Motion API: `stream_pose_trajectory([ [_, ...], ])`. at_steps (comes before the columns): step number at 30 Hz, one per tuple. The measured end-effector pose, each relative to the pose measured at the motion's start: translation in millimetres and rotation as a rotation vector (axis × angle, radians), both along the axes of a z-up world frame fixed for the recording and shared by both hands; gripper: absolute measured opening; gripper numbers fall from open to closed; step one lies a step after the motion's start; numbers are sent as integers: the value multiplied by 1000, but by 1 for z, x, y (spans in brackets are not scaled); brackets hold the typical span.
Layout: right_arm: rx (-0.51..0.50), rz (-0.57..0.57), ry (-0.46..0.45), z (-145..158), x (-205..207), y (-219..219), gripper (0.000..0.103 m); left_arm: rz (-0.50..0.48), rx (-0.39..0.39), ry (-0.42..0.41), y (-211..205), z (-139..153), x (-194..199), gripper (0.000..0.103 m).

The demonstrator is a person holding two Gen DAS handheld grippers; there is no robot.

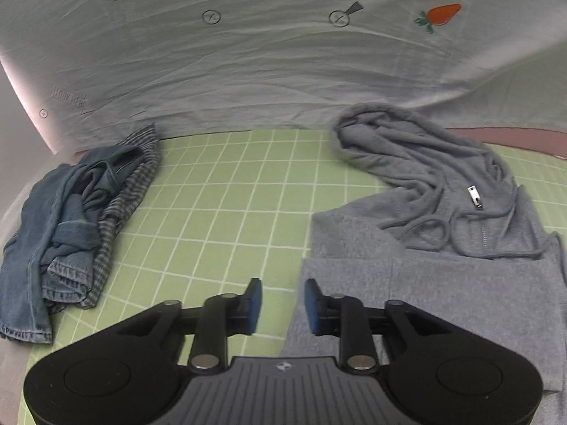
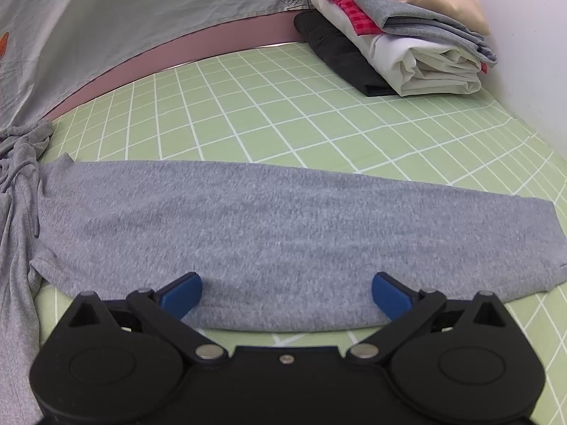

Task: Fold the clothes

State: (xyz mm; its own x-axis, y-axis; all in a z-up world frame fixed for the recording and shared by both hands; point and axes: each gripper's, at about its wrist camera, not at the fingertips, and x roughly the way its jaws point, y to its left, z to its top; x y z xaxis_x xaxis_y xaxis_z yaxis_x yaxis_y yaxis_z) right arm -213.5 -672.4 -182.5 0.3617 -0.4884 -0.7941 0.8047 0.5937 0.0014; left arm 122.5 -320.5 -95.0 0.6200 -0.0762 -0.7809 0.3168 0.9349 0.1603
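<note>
Start at the left. The unfolded pile of denim and striped cloth (image 1: 71,226) lies at 10 o'clock from your left gripper (image 1: 281,306), well apart from it, with bare green grid mat (image 1: 226,191) between. That lane of mat is your open room for moving.

The left fingers (image 1: 254,304) stand partly open and hold nothing. The near left edge of the grey hoodie (image 1: 443,276) runs toward 12 o'clock just beside the right-hand finger. The hood and zipper pull (image 1: 474,196) bunch at 1 o'clock.

In the right wrist view, the hoodie sleeve (image 2: 283,233) lies flat with its long axis from 9 to 3 o'clock, directly at 12 o'clock from your right gripper (image 2: 286,295). The right fingers (image 2: 182,295) stand wide open and empty; whether they touch the near hem cannot be told. The cuff end sits at 3 o'clock, so the right hand is the nearer one to it.

The folded stack (image 2: 400,35) occupies 1 o'clock, well apart. The mat beyond the sleeve is free toward 12 o'clock.
</note>
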Motion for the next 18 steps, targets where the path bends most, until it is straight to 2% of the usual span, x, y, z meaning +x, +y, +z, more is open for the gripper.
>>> stream_pose_trajectory([
  [1, -1, 0, 0, 0, 0, 0, 103, 3, -10, 2, 2, 0, -2, 59],
  [2, -1, 0, -1, 0, 0, 0, 103, 3, -21, 5, 2, -1, -4, 66],
  [3, -2, 1, -1, 0, 0, 0, 103, -12, -30, 15, -1, -3, -9, 78],
  [4, -4, 0, -2, 0, -1, 0, 103, -28, -40, 25, -5, -5, -14, 82],
  [10, -8, 3, -7, -1, -1, 1, 103, -139, -46, 140, -42, -35, -41, 87],
  [12, -2, 6, -7, 0, -2, -1, 103, -126, -57, 175, -49, -46, -45, 87],
  [15, -2, -12, -30, 3, -8, -6, 103, -93, -25, 194, -53, -58, -49, 96],
  [18, -11, -45, -57, 7, -18, -15, 103, -56, -30, 190, -49, -64, -51, 103],
])
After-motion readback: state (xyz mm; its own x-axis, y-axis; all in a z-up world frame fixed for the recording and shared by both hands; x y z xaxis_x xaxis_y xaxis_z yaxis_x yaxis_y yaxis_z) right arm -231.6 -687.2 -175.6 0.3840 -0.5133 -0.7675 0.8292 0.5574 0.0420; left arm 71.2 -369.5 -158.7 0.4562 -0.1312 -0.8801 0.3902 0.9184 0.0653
